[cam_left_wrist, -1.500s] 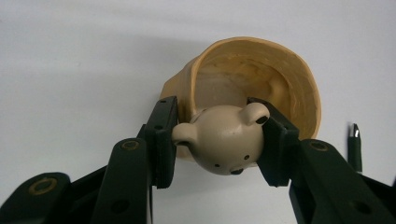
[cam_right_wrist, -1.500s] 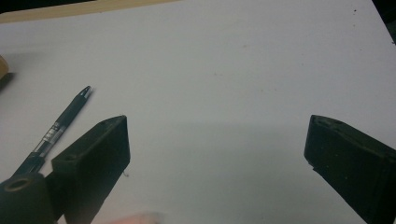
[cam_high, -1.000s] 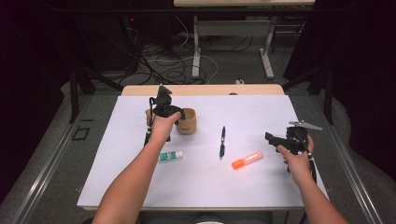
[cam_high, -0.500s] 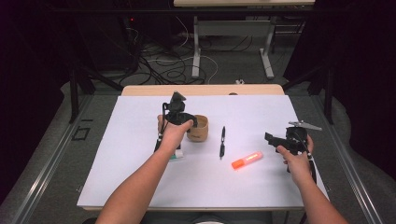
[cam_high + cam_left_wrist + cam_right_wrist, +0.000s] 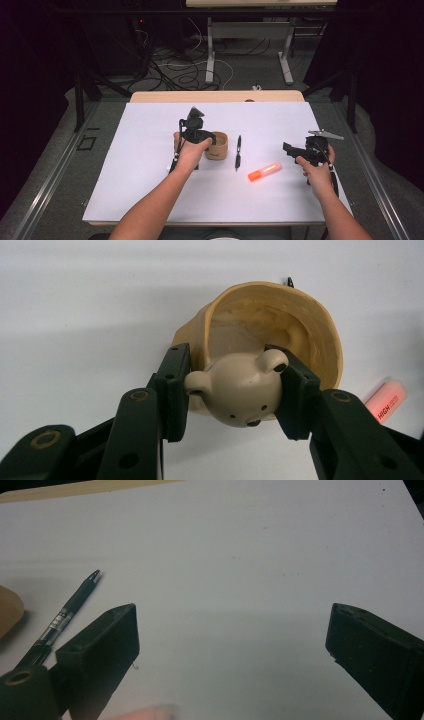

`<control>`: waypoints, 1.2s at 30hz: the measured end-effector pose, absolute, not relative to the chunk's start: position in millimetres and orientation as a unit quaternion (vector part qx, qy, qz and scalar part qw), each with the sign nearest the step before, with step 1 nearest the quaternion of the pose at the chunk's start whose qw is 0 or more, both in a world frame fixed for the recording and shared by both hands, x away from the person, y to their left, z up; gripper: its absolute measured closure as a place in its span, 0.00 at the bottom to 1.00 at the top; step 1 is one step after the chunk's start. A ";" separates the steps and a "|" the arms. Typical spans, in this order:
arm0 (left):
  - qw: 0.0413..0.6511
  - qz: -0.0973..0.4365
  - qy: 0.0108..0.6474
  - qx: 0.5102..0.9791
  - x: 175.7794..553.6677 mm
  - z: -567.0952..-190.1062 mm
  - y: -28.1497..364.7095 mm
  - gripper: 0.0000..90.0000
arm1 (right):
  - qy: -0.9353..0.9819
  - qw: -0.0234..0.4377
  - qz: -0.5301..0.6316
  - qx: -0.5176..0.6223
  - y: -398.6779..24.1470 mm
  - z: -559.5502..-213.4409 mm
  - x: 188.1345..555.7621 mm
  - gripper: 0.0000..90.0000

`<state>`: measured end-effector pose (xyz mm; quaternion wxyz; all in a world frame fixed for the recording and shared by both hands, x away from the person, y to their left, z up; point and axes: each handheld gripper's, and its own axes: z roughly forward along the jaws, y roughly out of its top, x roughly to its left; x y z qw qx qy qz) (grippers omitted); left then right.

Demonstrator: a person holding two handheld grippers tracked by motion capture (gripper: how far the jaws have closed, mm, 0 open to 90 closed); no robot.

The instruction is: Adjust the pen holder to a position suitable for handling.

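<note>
Left hand-held gripper [image 5: 235, 390] clamps the bear-head knob on a tan, round, glazed-looking ceramic cup [image 5: 280, 335], which sits mid-way across the white bench [image 5: 150, 165]. Cup likely rigid, smooth, breakable; probably light. Knob is rounded and slick, so pads at its sides below the ears seem the surest hold. Black pen [image 5: 238, 151] lies just right of cup; orange highlighter [image 5: 264, 171] beyond it. Right hand-held gripper [image 5: 232, 655] gapes empty, well right of cup.
</note>
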<state>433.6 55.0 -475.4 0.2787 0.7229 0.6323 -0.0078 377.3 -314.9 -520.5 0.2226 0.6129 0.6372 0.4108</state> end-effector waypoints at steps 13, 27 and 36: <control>0.294 0.011 0.648 0.703 417.1 -478.6 51.2 0.62 | 0.641 0.223 0.411 0.609 -313.7 -521.0 377.1 0.07; 0.298 0.029 0.656 0.692 400.7 -482.9 36.4 0.62 | 0.640 0.221 0.411 0.610 -312.8 -521.0 377.0 0.07; 0.305 0.033 0.657 0.689 394.7 -486.0 33.8 0.61 | 0.641 0.220 0.410 0.610 -312.5 -521.3 377.1 0.07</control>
